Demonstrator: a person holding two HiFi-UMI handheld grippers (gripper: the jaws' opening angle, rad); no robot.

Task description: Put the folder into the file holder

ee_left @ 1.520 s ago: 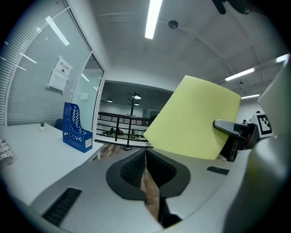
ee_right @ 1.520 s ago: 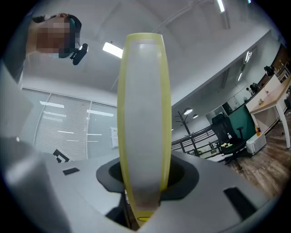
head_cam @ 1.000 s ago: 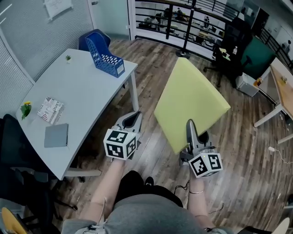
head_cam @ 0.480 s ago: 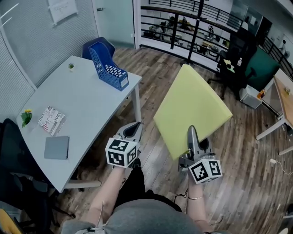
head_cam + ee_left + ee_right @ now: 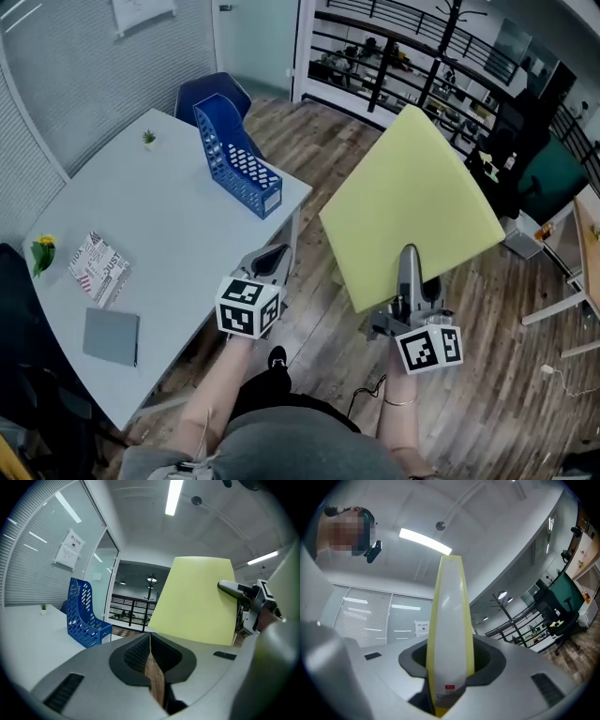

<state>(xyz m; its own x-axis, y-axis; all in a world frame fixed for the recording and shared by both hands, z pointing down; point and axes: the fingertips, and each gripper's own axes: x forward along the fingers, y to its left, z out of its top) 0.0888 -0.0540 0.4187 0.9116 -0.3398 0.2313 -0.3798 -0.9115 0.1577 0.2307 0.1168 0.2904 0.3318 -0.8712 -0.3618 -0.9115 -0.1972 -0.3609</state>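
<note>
Half done: the right tongs [image 5: 410,255] clamp the folder [image 5: 412,206] aloft, while the left tongs [image 5: 271,255] are closed and empty. The file holder [image 5: 239,159], at ten o'clock on the bench [image 5: 159,244], awaits it.

Grey top [image 5: 281,448], black shoe [image 5: 277,357], thin bracelet [image 5: 400,401]

A white table [image 5: 169,244] holds a grey notebook [image 5: 111,336], a patterned booklet [image 5: 99,266] near it, a yellow flower [image 5: 41,251] and a tiny green plant [image 5: 149,138]. A blue chair [image 5: 211,92] stands behind the table on a wooden floor [image 5: 487,394]. A black railing [image 5: 375,47] runs along the far side.
</note>
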